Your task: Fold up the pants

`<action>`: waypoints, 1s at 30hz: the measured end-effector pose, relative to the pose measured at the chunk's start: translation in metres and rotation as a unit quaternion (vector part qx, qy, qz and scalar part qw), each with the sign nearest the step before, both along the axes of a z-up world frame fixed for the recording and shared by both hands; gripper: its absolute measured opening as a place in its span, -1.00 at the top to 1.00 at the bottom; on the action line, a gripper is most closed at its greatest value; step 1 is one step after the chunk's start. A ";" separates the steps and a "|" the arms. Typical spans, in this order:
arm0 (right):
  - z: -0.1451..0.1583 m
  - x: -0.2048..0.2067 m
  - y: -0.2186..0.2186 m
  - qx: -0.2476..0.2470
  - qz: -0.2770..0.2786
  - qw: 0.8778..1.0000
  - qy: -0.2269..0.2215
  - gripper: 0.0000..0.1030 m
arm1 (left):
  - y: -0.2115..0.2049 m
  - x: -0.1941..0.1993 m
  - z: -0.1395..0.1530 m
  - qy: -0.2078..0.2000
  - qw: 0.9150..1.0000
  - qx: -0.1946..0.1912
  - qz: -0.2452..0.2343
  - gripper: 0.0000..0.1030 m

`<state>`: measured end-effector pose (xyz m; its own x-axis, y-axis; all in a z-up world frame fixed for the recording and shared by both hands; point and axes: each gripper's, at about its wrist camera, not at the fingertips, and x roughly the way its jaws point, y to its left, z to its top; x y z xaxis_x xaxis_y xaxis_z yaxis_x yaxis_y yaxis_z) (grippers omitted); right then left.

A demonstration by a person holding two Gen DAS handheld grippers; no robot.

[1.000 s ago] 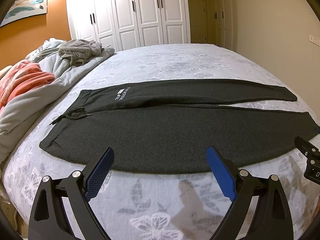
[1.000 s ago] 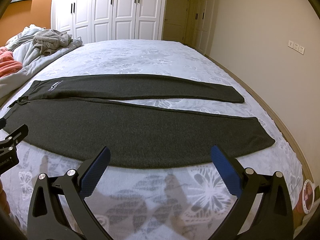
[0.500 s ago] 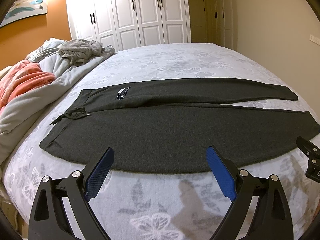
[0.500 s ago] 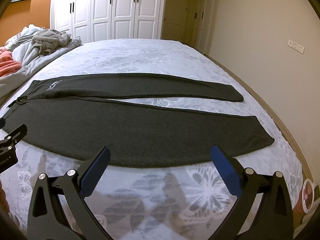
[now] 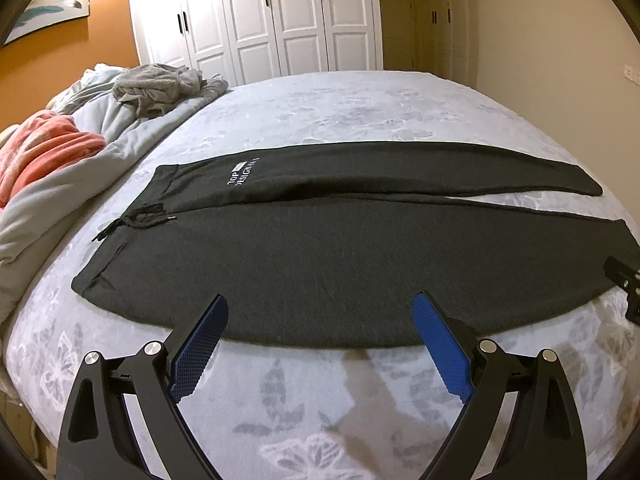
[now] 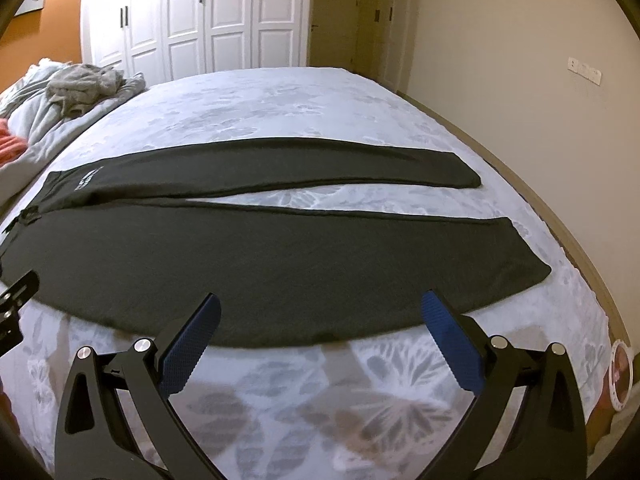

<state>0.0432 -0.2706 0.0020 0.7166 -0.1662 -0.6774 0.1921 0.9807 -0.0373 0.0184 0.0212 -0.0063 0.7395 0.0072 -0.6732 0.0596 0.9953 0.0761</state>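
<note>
Dark grey knit pants (image 5: 320,264) lie flat across the floral-printed bedspread (image 5: 360,112) before me, waistband left, legs right; crumpled grey bedding (image 5: 156,88) heaped far left; panelled white wardrobe (image 5: 280,16) behind.

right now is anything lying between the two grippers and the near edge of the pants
Nothing visible. Only bare floral bedsheet separates the open left gripper and open right gripper from the pants.
</note>
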 end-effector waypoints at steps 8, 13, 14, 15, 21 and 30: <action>0.042 0.104 -0.132 -0.010 -0.058 0.998 0.029 -0.91 | 0.131 0.138 0.060 0.006 0.994 -0.079 0.074 -0.78; 0.000 0.204 -0.225 0.045 -0.104 0.990 0.086 -0.91 | 0.240 0.264 0.032 0.061 0.975 -0.084 0.199 -0.78; -0.009 0.218 -0.240 0.060 -0.118 0.987 0.089 -0.91 | 0.258 0.281 0.022 0.075 0.969 -0.096 0.215 -0.78; -0.016 0.228 -0.250 0.070 -0.125 0.986 0.091 -0.91 | 0.270 0.290 0.016 0.084 0.965 -0.104 0.227 -0.78; -0.054 0.279 -0.287 0.068 -0.156 0.978 0.118 -0.91 | 0.327 0.342 -0.050 0.124 0.929 -0.174 0.302 -0.78; -0.064 0.298 -0.283 0.106 -0.114 0.986 0.062 0.56 | 0.296 0.371 -0.072 0.099 0.951 -0.080 0.282 -0.09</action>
<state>0.3410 -0.5534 -0.0616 0.5864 -0.1583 -0.7944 0.4148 0.9011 0.1266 0.3896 0.3174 -0.0779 0.5072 0.2515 -0.8243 -0.4901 0.8709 -0.0358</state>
